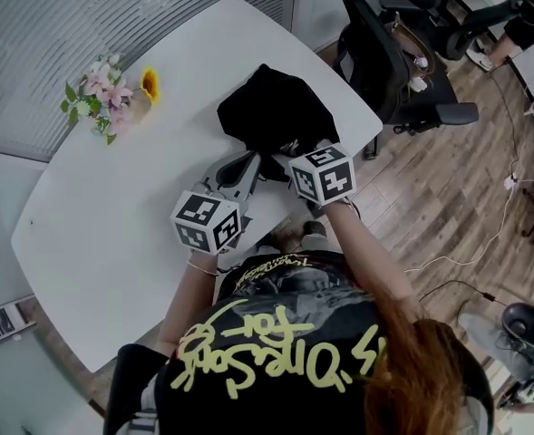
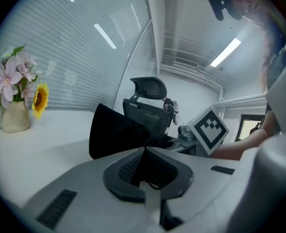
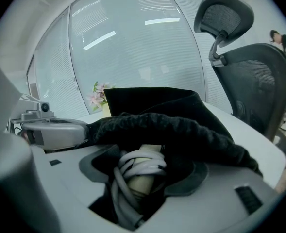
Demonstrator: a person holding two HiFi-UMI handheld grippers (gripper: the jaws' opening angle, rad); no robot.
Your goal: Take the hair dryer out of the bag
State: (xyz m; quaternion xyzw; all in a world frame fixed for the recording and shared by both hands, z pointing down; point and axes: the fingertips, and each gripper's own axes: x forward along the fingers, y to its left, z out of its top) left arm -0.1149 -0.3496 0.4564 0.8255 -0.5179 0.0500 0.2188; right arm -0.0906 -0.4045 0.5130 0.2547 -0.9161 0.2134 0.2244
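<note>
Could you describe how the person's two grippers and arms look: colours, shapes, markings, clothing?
The left gripper and the right gripper have broad light grey jaws with dark grey inner pads and small dark slots. Each carries a white cube with black square markers. The person wears a black T-shirt with yellow-green lettering and short sleeves.

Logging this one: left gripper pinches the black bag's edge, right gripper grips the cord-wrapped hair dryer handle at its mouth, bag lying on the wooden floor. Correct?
Wrong surface: the head view shows the bag lying on the white table. The rest holds: left gripper on its edge, right gripper on the hair dryer handle.
</note>
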